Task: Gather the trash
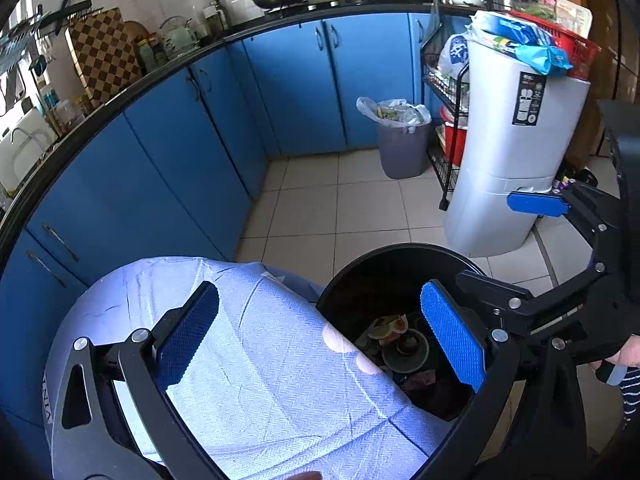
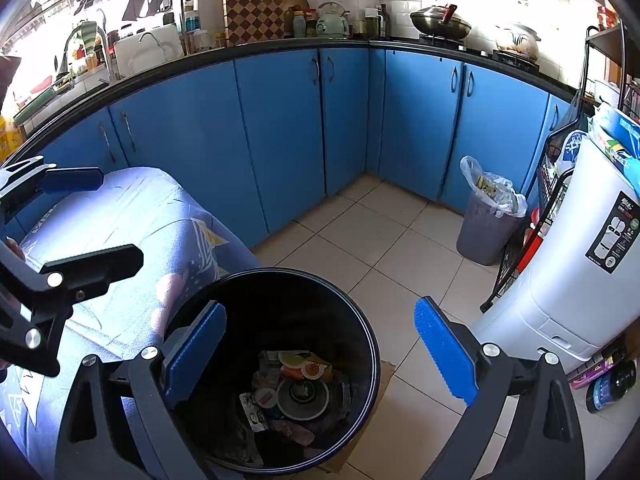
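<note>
A round black trash bin (image 2: 360, 320) stands on the floor, with wrappers, a lid and other trash (image 2: 298, 388) at its bottom; it also shows in the left wrist view (image 1: 400, 252). My right gripper (image 2: 320, 356) is open and empty, hovering over the bin's mouth. My left gripper (image 1: 320, 336) is open and empty, above the edge between the bin and a light blue cloth-covered surface (image 1: 260, 360). The right gripper also appears in the left view (image 1: 536, 204), and the left gripper shows in the right view (image 2: 76, 220).
Blue cabinets (image 2: 280, 128) under a black counter line the back. A grey lined bin full of scraps (image 2: 490, 220) stands in the corner by a wire rack (image 1: 444, 128) and a white appliance (image 1: 516, 152). Bottles (image 2: 608, 384) lie on the floor at right.
</note>
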`<action>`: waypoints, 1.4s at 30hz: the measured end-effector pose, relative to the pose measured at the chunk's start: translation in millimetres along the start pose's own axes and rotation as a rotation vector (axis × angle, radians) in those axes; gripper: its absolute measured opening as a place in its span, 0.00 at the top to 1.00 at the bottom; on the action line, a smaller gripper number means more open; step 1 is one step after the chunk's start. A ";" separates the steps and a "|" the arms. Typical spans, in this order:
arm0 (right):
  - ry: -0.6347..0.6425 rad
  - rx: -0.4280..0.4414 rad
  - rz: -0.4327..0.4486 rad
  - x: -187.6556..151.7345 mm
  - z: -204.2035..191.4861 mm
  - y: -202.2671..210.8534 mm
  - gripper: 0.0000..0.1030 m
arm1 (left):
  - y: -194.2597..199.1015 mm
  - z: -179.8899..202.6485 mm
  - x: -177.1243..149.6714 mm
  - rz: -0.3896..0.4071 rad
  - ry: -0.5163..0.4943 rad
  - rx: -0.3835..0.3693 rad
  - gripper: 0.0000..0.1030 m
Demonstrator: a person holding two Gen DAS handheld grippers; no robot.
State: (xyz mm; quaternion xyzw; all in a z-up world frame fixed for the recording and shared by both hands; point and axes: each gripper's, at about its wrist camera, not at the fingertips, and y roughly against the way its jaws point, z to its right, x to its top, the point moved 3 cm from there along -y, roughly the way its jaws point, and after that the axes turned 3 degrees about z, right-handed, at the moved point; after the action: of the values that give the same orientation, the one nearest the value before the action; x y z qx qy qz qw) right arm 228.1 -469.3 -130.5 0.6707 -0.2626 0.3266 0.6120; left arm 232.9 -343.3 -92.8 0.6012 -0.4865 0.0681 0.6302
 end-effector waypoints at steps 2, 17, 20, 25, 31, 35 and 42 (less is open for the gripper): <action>0.006 -0.003 -0.001 -0.5 -1.1 0.3 0.10 | 1.2 1.9 0.3 0.007 -0.009 0.014 0.03; 0.013 -0.009 -0.002 -0.8 -3.3 4.5 0.10 | 8.7 10.3 -1.4 0.013 -0.021 -0.025 0.03; 0.012 -0.009 -0.003 -1.0 -3.3 4.5 0.10 | 10.5 9.2 -0.1 0.015 -0.012 -0.036 0.03; 0.011 -0.009 -0.002 -1.1 -3.5 6.0 0.10 | 12.9 9.5 0.2 0.015 -0.008 -0.048 0.03; 0.016 -0.009 -0.003 -1.2 -4.0 5.9 0.10 | 13.9 11.1 -0.3 0.013 -0.005 -0.057 0.03; 0.019 -0.009 -0.004 -0.7 -4.8 8.3 0.10 | 14.3 12.1 -0.3 0.010 -0.007 -0.055 0.03; 0.021 -0.011 -0.002 -0.8 -5.0 8.5 0.10 | 20.0 12.1 0.8 0.040 -0.002 -0.071 0.04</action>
State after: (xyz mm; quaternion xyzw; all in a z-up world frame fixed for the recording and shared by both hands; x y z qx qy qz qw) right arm 220.6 -465.3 -125.4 0.6641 -0.2571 0.3314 0.6189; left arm 213.5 -348.4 -80.8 0.5686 -0.5014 0.0627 0.6491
